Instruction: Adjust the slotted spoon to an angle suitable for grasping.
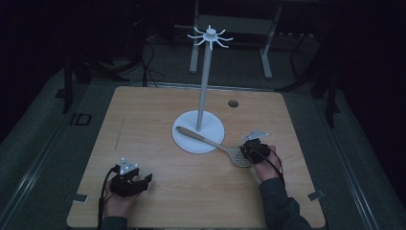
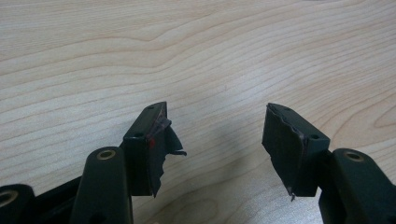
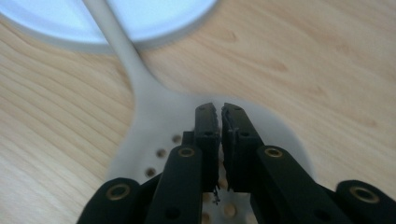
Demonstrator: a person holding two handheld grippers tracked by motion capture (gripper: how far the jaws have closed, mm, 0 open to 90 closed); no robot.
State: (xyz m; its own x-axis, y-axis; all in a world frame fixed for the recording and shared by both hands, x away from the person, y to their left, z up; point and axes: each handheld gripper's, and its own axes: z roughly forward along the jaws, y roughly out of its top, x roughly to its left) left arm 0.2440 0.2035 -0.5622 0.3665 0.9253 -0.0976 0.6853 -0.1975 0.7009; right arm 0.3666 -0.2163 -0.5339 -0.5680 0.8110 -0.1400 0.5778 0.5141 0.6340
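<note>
A pale slotted spoon point(image 1: 203, 139) lies with its handle across the white round base point(image 1: 210, 125) of a hook stand and its perforated head point(image 1: 239, 158) on the wooden table. My right gripper point(image 1: 246, 152) rests over that head. In the right gripper view its jaws point(image 3: 219, 108) stand almost together with a thin slit at the tips, nothing between them, and the spoon's head point(image 3: 154, 121) lies just below. My left gripper point(image 1: 143, 181) sits near the table's front left. It point(image 2: 217, 126) is open wide over bare wood and holds nothing.
The stand's thin pole point(image 1: 205, 86) rises to a ring of white hooks point(image 1: 209, 36). A small round hole point(image 1: 233, 103) marks the table's far side. Dark floor, cables and a frame's legs lie beyond the table's far edge.
</note>
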